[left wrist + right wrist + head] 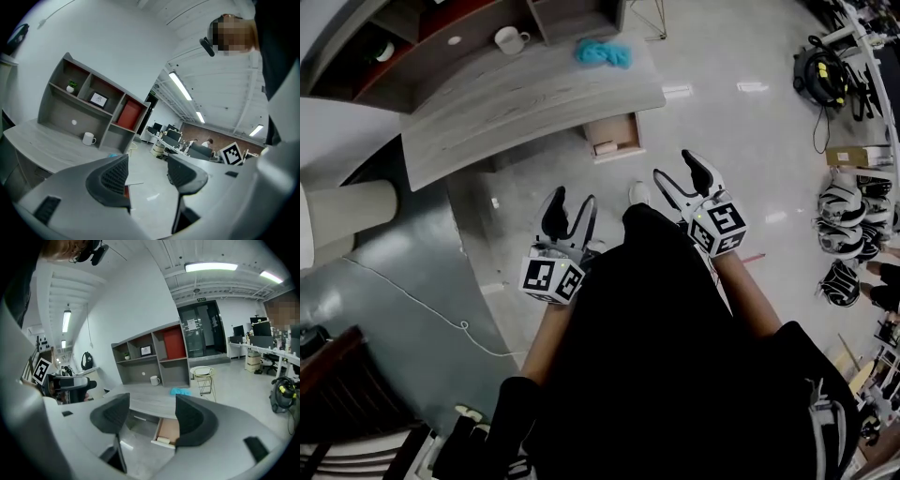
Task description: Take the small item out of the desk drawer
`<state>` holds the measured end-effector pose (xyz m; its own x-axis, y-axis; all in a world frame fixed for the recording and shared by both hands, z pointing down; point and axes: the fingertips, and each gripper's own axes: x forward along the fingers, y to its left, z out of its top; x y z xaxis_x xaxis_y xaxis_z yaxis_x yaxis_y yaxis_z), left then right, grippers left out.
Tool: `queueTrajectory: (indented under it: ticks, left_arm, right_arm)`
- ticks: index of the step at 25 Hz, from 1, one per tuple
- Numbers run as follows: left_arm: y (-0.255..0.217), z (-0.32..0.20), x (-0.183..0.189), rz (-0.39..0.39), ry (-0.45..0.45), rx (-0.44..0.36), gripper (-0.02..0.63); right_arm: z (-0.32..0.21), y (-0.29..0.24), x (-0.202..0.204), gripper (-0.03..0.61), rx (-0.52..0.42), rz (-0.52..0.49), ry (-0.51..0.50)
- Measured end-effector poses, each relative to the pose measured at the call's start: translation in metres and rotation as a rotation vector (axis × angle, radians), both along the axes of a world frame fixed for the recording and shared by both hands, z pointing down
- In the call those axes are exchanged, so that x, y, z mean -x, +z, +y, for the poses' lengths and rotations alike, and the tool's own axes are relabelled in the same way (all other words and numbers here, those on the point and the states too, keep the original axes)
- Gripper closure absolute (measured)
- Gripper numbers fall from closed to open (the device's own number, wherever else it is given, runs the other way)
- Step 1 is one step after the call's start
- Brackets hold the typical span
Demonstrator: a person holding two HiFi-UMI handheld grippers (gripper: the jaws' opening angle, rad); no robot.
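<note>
Both released, nothing between the jaws: left hand-held gripper and right hand-held gripper. The desk drawer is open, ahead of the right hand-held gripper and well apart from it. The small item is a pale block lying at the drawer's near front edge. It's too small to tell the material. My guess is light, stiff and not fragile, so I'd pinch it across the narrow width from above. The grey wood-grain worktop is beyond the drawer, with a white mug and a blue cloth farther ahead on it. The floor is pale and glossy. Open office, shelf unit behind the worktop.
</note>
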<state>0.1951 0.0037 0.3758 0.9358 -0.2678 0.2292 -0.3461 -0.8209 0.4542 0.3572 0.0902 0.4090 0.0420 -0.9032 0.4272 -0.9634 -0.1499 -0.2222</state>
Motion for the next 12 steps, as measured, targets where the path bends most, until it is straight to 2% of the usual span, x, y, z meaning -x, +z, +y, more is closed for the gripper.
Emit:
queueTrajectory:
  ticks: [6, 12]
  left_arm:
    - [-0.004, -0.013, -0.064, -0.017, -0.022, -0.014, 0.373]
    - [0.002, -0.013, -0.098, -0.048, -0.039, -0.010, 0.373]
  right_arm:
    - [-0.010, 0.010, -0.053, 0.288, 0.003, -0.046, -0.036]
    - [-0.015, 0.017, -0.086, 0.288, -0.005, -0.064, -0.073]
